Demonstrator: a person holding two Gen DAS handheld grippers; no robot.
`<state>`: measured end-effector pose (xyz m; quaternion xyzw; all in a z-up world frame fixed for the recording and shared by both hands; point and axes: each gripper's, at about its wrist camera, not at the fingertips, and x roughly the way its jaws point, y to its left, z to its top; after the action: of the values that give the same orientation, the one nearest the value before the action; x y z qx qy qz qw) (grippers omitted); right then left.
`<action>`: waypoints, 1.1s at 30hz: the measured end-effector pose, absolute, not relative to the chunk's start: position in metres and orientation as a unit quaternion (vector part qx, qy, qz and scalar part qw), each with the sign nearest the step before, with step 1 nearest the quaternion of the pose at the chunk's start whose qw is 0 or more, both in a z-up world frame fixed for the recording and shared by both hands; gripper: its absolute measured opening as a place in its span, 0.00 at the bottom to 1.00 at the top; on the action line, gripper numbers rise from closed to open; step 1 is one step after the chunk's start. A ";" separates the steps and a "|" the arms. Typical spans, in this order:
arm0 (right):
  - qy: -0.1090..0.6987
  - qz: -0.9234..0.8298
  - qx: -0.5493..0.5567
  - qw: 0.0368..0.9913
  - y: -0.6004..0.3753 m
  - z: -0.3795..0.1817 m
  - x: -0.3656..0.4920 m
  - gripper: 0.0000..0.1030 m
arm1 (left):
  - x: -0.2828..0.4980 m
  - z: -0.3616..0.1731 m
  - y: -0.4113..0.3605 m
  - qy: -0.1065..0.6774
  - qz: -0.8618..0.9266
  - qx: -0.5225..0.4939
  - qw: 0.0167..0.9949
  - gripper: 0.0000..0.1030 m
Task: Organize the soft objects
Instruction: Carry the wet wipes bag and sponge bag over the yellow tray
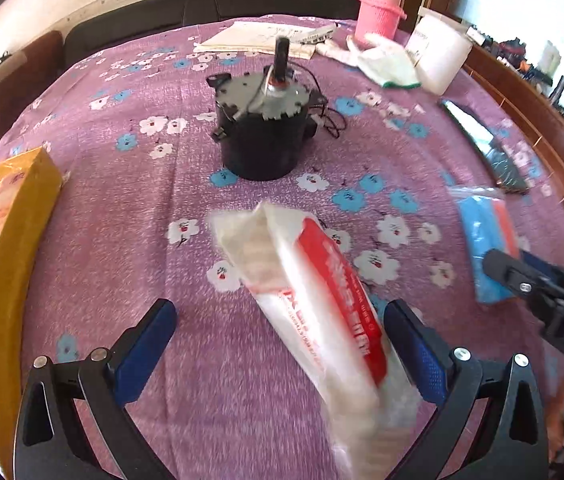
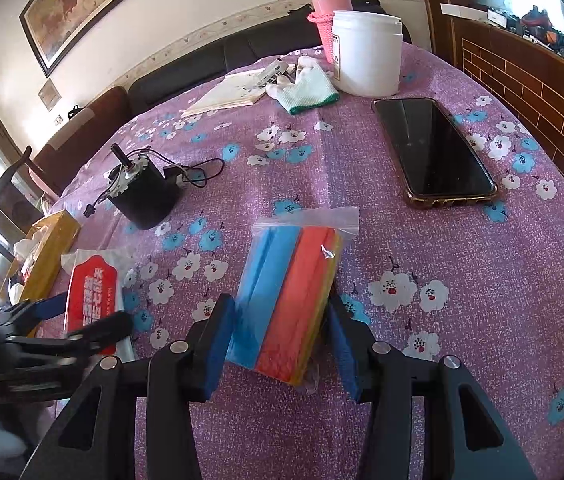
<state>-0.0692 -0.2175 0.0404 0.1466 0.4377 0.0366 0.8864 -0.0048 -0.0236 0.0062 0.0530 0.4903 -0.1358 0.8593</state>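
Observation:
A white and red pack of wet wipes (image 1: 314,292) lies on the purple floral tablecloth (image 1: 129,208) between the wide-open fingers of my left gripper (image 1: 277,344); it looks blurred and nearer the right finger. It also shows in the right wrist view (image 2: 91,294). A clear zip bag of blue, orange and yellow cloths (image 2: 286,300) sits between the pads of my right gripper (image 2: 282,346), which close on its sides. The bag also shows in the left wrist view (image 1: 486,240). A yellow tissue pack (image 1: 5,264) lies at the left.
A black motor with wires (image 1: 261,128) stands mid-table. A phone (image 2: 434,148), a white tub (image 2: 366,52), a pink bottle (image 2: 326,12), a green-cuffed glove (image 2: 306,88) and papers (image 2: 233,92) lie farther back. A wooden ledge runs along the right.

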 end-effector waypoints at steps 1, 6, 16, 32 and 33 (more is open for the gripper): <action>0.437 0.036 0.144 0.887 -0.217 0.040 -0.069 0.49 | -0.005 0.005 -0.025 0.483 -0.130 0.059 0.864 1.00; 0.436 0.029 0.127 0.891 -0.211 0.040 -0.068 0.49 | -0.013 0.014 -0.025 0.458 -0.142 0.074 0.874 0.55; 0.432 0.018 0.108 0.895 -0.206 0.041 -0.069 0.47 | -0.061 0.070 0.012 0.384 -0.116 0.069 0.913 0.54; 0.410 -0.001 0.088 0.908 -0.189 0.072 -0.093 0.45 | -0.109 0.106 0.104 0.328 -0.054 0.028 0.943 0.55; 0.407 0.002 0.086 0.910 -0.185 0.078 -0.095 0.45 | -0.110 0.107 0.108 0.328 -0.053 0.024 0.943 0.55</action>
<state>-0.0953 -0.1848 0.0775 0.0856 0.4067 0.0018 0.9095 -0.1102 0.1076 0.1066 0.0242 0.3277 -0.0526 0.9430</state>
